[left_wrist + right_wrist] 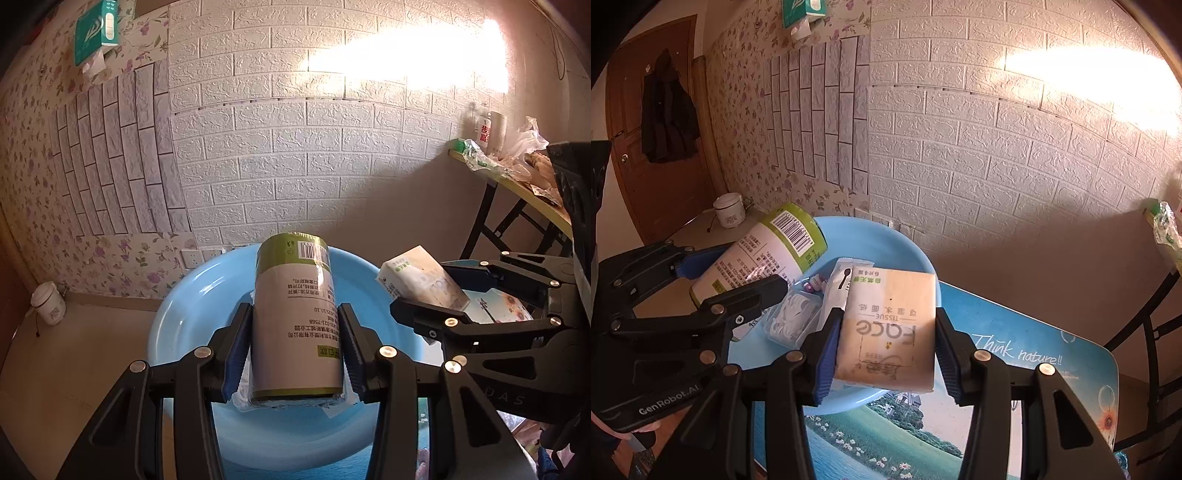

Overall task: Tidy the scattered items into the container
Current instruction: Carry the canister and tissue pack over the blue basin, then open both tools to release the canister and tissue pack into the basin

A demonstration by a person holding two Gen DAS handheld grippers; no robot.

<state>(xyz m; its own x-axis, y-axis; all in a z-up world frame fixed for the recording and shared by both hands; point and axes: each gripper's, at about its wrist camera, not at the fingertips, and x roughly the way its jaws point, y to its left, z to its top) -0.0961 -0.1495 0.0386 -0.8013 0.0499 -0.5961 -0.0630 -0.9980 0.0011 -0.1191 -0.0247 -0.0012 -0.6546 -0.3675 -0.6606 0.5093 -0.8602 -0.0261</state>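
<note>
Left gripper first: its jaws are partway closed and clamped on the green-capped canister, blue pads pressing both sides, holding it over the blue basin. Across to the right gripper: jaws likewise partway closed, gripping the tissue pack flat between the pads, just above the basin's near rim. Inside the basin lie a spoon sachet and a clear packet.

Green-and-white cylindrical roll and beige rectangular tissue pack are suspended above round light-blue plastic basin, which contains small packets.
</note>
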